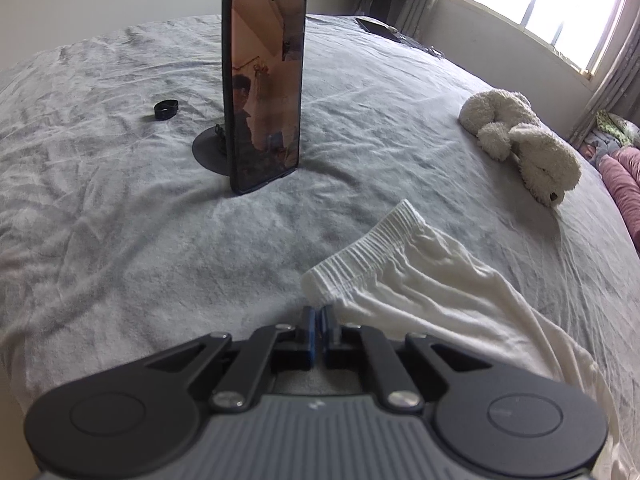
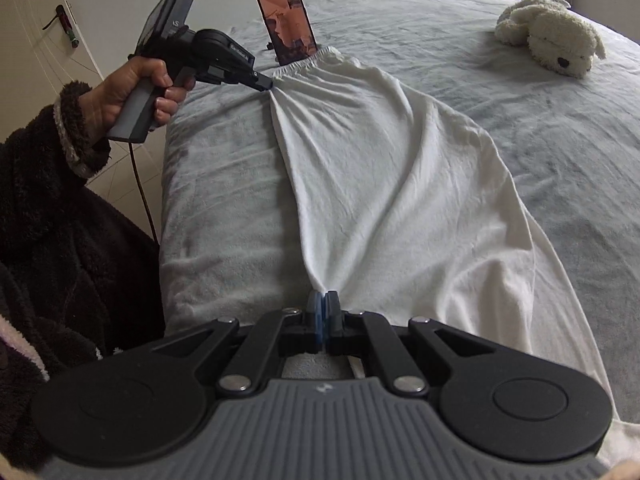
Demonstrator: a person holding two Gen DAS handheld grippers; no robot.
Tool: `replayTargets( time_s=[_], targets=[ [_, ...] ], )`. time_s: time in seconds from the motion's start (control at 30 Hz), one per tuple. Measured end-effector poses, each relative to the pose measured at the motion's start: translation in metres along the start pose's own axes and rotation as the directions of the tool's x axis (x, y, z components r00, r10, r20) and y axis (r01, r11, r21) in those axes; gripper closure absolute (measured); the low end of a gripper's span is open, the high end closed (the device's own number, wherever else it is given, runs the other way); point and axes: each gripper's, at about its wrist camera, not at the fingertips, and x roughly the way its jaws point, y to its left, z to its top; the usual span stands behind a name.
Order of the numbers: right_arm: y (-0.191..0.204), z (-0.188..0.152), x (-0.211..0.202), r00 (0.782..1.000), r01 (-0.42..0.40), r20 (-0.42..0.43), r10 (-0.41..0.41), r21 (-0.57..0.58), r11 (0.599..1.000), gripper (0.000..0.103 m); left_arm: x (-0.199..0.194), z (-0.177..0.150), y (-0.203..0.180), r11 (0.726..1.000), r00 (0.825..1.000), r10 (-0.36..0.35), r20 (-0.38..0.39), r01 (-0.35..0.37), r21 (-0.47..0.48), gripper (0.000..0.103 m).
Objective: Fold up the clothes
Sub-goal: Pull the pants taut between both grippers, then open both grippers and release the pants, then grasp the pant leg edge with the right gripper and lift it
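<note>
White trousers (image 2: pixel 400 184) lie spread on the grey bed (image 2: pixel 560 128), waistband (image 1: pixel 360 248) at the far end near the upright phone (image 1: pixel 264 88). The left gripper (image 1: pixel 319 312) is clamped on the waistband's left corner; the right gripper (image 2: pixel 323 300) pinches the near edge of the cloth. A plush dog (image 1: pixel 524 144) lies far right, a black ring (image 1: pixel 165 109) left of the phone
</note>
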Motion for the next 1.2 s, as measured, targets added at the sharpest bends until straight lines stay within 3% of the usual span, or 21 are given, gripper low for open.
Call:
replayTargets(
  time_s=[0.1,0.13,0.17,0.23,0.3,0.53,0.7,0.8,1.0,1.1,1.2],
  targets=[
    [-0.001,0.0,0.003,1.0,-0.004,0.0,0.004,0.027,1.0,0.096,-0.004,0.0,-0.007,0.999,1.0,0.002,0.001,-0.002,0.049,0.097],
    [0.0,0.001,0.0,1.0,-0.009,0.008,0.009,0.029,1.0,0.089,-0.006,0.0,-0.009,0.998,1.0,0.003,0.001,-0.003,0.065,0.089],
    [0.0,0.002,-0.003,1.0,-0.008,0.015,0.008,0.028,1.0,0.088,-0.007,0.0,-0.012,0.997,1.0,0.003,0.001,-0.003,0.081,0.074],
    [0.002,0.002,-0.009,1.0,-0.001,0.028,0.0,0.03,1.0,0.077,-0.015,0.0,-0.018,0.994,1.0,-0.007,0.026,0.005,0.106,0.059],
    [0.001,0.0,-0.015,0.999,0.012,0.043,-0.014,0.05,0.999,0.068,-0.021,0.001,-0.024,0.992,0.999,-0.011,0.044,0.005,0.13,0.056],
    [-0.009,-0.011,-0.049,0.991,0.088,0.092,-0.101,0.134,0.987,0.068,-0.024,-0.007,-0.05,0.976,0.996,-0.08,0.03,0.072,0.204,0.052],
    [-0.027,-0.024,-0.08,0.972,0.174,0.119,-0.202,0.213,0.962,0.068,-0.026,-0.021,-0.086,0.937,0.985,-0.17,-0.017,0.167,0.308,0.052],
    [-0.044,-0.033,-0.098,0.955,0.219,0.135,-0.265,0.282,0.934,0.068,-0.027,-0.033,-0.111,0.898,0.968,-0.242,-0.066,0.249,0.362,0.052],
    [-0.078,-0.051,-0.121,0.917,0.285,0.142,-0.372,0.417,0.863,0.068,-0.027,-0.064,-0.165,0.799,0.914,-0.364,-0.177,0.405,0.446,0.052],
    [-0.095,-0.054,-0.122,0.905,0.326,0.112,-0.411,0.439,0.837,0.068,-0.028,-0.081,-0.19,0.74,0.878,-0.415,-0.236,0.477,0.474,0.052],
    [-0.109,-0.057,-0.122,0.904,0.341,0.071,-0.422,0.477,0.81,0.068,-0.03,-0.098,-0.213,0.671,0.829,-0.47,-0.303,0.558,0.488,0.052]
  ],
)
